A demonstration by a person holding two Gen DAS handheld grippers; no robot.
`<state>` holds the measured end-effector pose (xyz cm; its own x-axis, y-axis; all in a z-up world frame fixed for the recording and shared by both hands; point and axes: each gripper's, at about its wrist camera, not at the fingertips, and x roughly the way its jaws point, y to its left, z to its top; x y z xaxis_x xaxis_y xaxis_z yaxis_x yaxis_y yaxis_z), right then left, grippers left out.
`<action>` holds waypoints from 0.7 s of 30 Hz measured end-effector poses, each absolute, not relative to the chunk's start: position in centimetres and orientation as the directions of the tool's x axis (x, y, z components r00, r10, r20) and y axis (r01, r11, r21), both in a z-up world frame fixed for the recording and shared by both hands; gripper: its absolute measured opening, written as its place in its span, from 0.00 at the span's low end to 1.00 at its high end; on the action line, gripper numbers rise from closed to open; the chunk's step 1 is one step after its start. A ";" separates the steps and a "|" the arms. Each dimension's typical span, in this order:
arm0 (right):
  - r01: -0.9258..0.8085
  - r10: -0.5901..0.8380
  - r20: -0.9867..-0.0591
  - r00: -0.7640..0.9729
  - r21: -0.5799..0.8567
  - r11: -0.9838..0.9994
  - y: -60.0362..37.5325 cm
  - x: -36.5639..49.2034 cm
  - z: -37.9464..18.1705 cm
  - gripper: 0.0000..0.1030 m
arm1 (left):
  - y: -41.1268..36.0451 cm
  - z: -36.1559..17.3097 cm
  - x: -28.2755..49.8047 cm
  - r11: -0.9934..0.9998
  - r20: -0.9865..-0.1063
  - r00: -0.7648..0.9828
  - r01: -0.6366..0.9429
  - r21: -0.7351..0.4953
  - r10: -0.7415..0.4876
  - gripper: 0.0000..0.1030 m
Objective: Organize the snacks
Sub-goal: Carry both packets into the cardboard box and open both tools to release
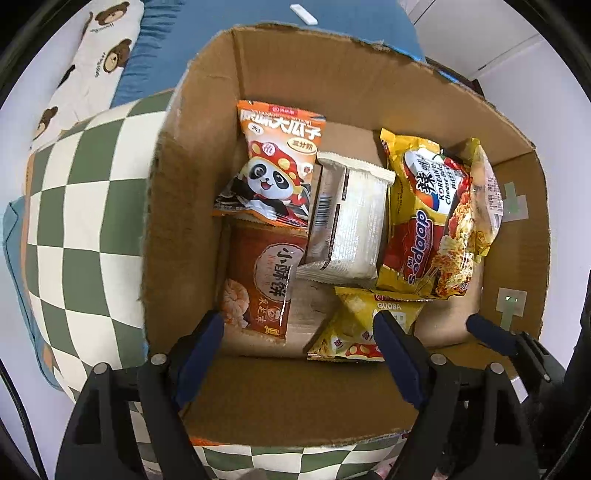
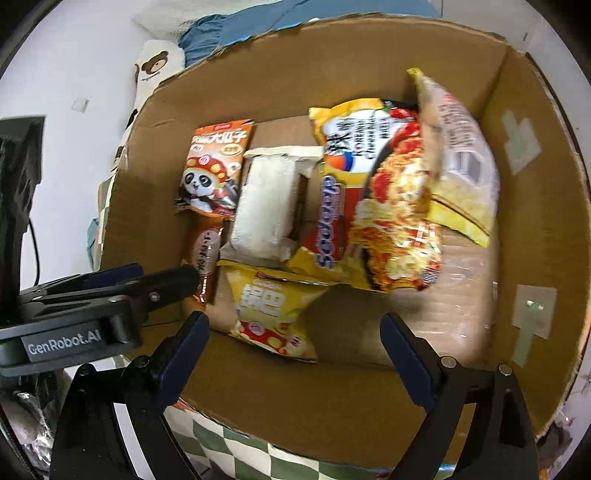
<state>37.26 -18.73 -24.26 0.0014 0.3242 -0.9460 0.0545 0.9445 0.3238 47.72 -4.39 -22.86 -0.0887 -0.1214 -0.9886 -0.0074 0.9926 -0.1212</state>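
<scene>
An open cardboard box [image 1: 184, 221] [image 2: 535, 229] holds several snack packs. An orange panda seed bag [image 1: 275, 162] [image 2: 214, 173] leans at the back left. A white packet [image 1: 347, 221] [image 2: 266, 206] lies in the middle. A yellow Korean noodle pack [image 1: 428, 229] [image 2: 376, 206] stands on the right, with another pale pack [image 2: 461, 155] behind it. A brown biscuit pack [image 1: 258, 280] lies front left. A small yellow Guoba bag [image 1: 362, 328] [image 2: 269, 306] lies at the front. My left gripper [image 1: 299, 354] is open and empty above the box's near wall. My right gripper [image 2: 295, 347] is open and empty beside it.
The box rests on a green and white checked cushion [image 1: 81, 229] [image 2: 229, 450]. A bear-print pillow [image 1: 96, 62] and a blue sheet [image 1: 351, 14] lie behind. The left gripper's body [image 2: 92, 306] shows at the left of the right wrist view.
</scene>
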 end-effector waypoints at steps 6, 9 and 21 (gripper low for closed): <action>0.052 0.260 -0.964 0.060 0.263 0.963 -20.3 36.2 -22.2 0.93 | -4.1 -20.6 46.1 0.995 -0.995 0.006 0.016 -0.095 -0.096 0.80; 0.045 0.233 -0.967 0.101 0.239 0.970 -20.8 35.4 -20.9 0.93 | -4.1 -19.3 45.2 0.997 -0.994 0.068 0.022 -0.079 -0.080 0.80; -0.008 0.134 -0.931 0.339 0.140 0.990 -21.3 29.8 -13.6 0.93 | -3.9 -12.0 39.2 0.997 -0.928 0.367 0.054 -0.048 -0.065 0.80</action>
<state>29.83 -21.33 -13.59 0.3394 0.1343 -0.9310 -0.0084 0.9902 0.1398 39.21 -3.93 -11.96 0.3670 -0.0647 -0.9280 0.0538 0.9974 -0.0483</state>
